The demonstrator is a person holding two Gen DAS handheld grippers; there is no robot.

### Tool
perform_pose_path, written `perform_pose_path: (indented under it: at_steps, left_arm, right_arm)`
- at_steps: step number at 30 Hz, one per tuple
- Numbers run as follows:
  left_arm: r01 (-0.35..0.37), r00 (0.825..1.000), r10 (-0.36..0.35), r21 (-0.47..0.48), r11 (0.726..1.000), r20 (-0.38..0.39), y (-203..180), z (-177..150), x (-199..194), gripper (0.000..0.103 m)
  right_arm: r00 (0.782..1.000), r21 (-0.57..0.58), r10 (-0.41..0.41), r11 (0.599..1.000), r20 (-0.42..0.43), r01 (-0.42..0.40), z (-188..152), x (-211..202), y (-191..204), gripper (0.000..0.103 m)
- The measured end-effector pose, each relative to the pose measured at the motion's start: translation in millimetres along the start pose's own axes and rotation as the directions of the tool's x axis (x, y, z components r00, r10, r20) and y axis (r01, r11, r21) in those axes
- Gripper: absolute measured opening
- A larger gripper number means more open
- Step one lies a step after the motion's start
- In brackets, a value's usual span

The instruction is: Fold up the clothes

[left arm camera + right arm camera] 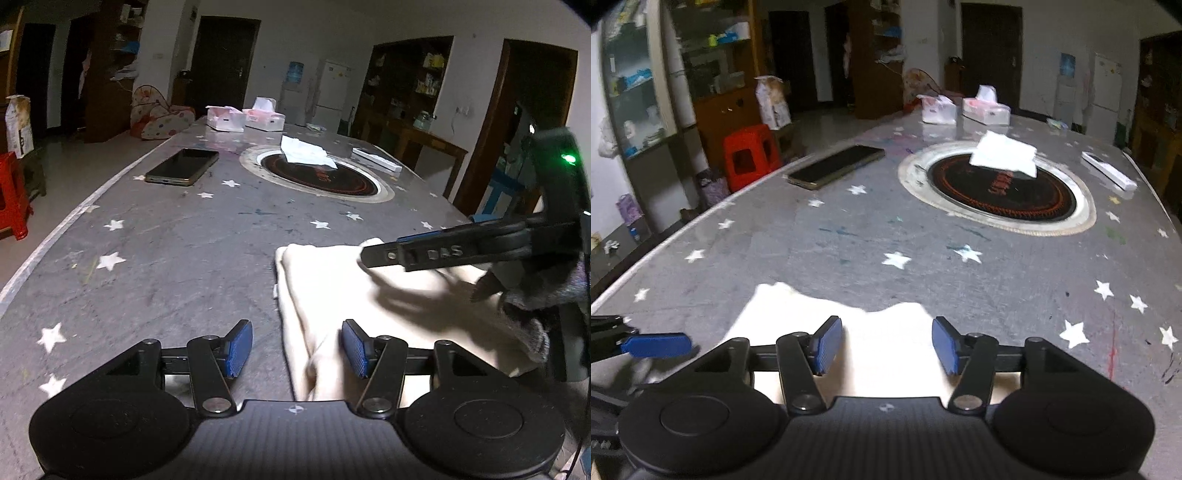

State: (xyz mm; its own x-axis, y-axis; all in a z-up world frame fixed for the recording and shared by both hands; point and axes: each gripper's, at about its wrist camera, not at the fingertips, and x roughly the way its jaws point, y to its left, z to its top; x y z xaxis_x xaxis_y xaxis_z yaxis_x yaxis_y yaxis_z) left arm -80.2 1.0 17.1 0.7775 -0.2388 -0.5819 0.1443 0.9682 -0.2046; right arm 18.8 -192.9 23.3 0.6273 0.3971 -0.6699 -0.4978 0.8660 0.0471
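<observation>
Left gripper (297, 349): hovering with jaws apart, nothing between the pads, above the near left edge of the cloth.
Right gripper (886, 345): hanging over the cloth, jaws likewise spread and gripping nothing.
Cloth (351, 295): cream, folded, lying flat at the table's near edge.
Table (177, 251): grey, star-patterned, carrying everything.
Phone (181, 167): resting far left.
Burner (1001, 188): sitting further back, a white tissue (1004, 153) lying across it.
Tissue boxes (245, 118): standing at the far edge.

Cloth's (886, 354) near edge seems hidden behind tongs.
</observation>
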Motion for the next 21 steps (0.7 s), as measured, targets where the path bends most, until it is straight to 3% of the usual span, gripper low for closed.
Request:
perform_pose_path:
  at_steps: [8,11,21]
  left_arm:
    - [-0.016,1.000,0.017,-0.039,0.999,0.008,14,-11,-13,0.058]
    - [-0.025,1.000,0.026,-0.040,0.999,0.013,16,-11,-18,0.058]
    - [-0.067,0.997,0.070,-0.073,0.995,0.037,25,-7,-33,0.057]
  right_arm:
    - [1.000,-0.208,0.015,0.978,0.007,-0.013,-21,-11,51,0.058]
    - [0.999,-0.286,-0.013,0.958,0.042,0.025,-28,-15,69,0.058]
    - [0.994,-0.379,0.048,0.926,0.098,-0.008,-48,-39,106,0.058]
